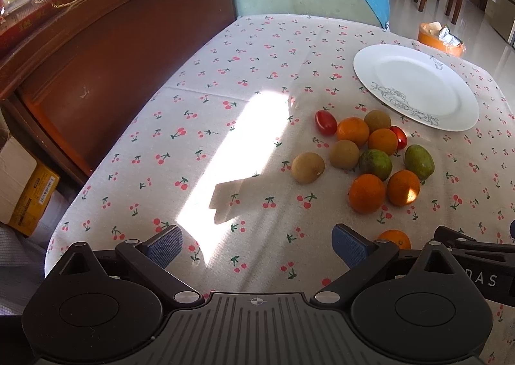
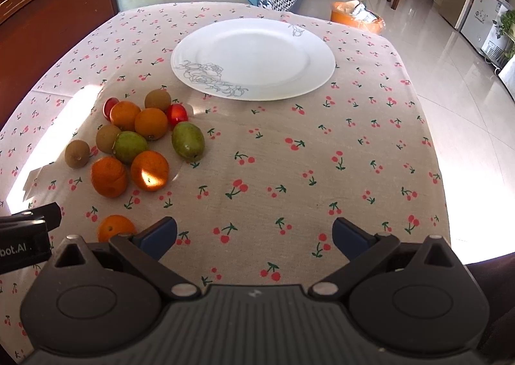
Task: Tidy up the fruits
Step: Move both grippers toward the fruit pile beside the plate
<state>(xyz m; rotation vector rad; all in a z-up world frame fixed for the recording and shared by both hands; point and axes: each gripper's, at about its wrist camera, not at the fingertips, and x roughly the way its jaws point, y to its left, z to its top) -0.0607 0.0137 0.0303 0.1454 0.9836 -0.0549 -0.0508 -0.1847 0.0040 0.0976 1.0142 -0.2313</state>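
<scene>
Plate (image 2: pixel 254 58): bare, far.
Fruits (image 2: pixel 138 140): all loose on desk (image 2: pixel 289 152).
Left claw (image 1: pixel 257 247): agape, holding nothing.
Right claw (image 2: pixel 254 236): agape, holding nothing.

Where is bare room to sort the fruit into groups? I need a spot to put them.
The plate is bare. So is the cloth right of the fruit pile, between the plate and the right claw. The pile itself is crowded, and a lone orange lies beside the right claw.

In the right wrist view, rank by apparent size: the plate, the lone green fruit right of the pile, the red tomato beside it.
Largest to smallest:
1. white plate, by far
2. green fruit
3. red tomato
The tomato sits slightly farther off, but the gap looks real.
</scene>
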